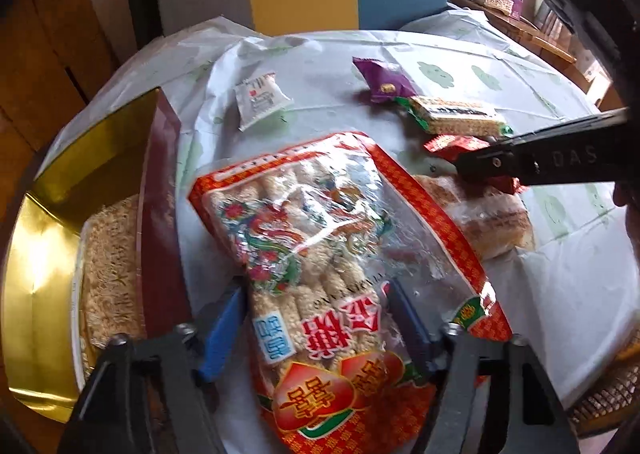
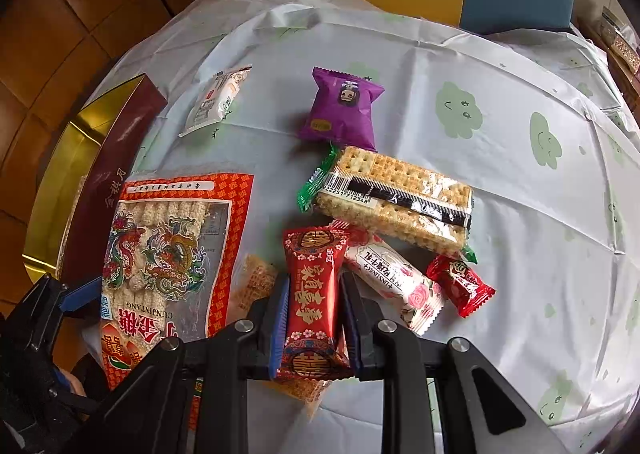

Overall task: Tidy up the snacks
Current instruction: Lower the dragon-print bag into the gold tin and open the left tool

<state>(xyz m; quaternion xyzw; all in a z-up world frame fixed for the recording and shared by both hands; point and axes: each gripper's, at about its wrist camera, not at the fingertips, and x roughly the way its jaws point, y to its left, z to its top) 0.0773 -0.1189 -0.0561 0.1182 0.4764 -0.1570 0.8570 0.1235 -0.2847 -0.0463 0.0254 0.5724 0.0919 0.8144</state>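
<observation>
Left wrist view: left gripper (image 1: 316, 318) clamps the near end of the big sesame-stick bag (image 1: 320, 254), blue pads pressed in on both sides, bag slanting over the tablecloth (image 1: 460, 50) just right of the gold box (image 1: 52, 214) — probably held to go into that box, which already has a pale snack inside. Right gripper (image 1: 492, 162) reaches in further right of the box, by the small snacks. Right wrist view: right gripper (image 2: 314, 302) is closed on the red candy pack (image 2: 314, 294), held upright, right of the big bag; cracker pack (image 2: 396, 198), purple pouch (image 2: 340, 110), white pouch (image 2: 218, 98), rose bar (image 2: 396, 282), small red candy (image 2: 460, 286) lie loose, farther from the box, unsorted.
</observation>
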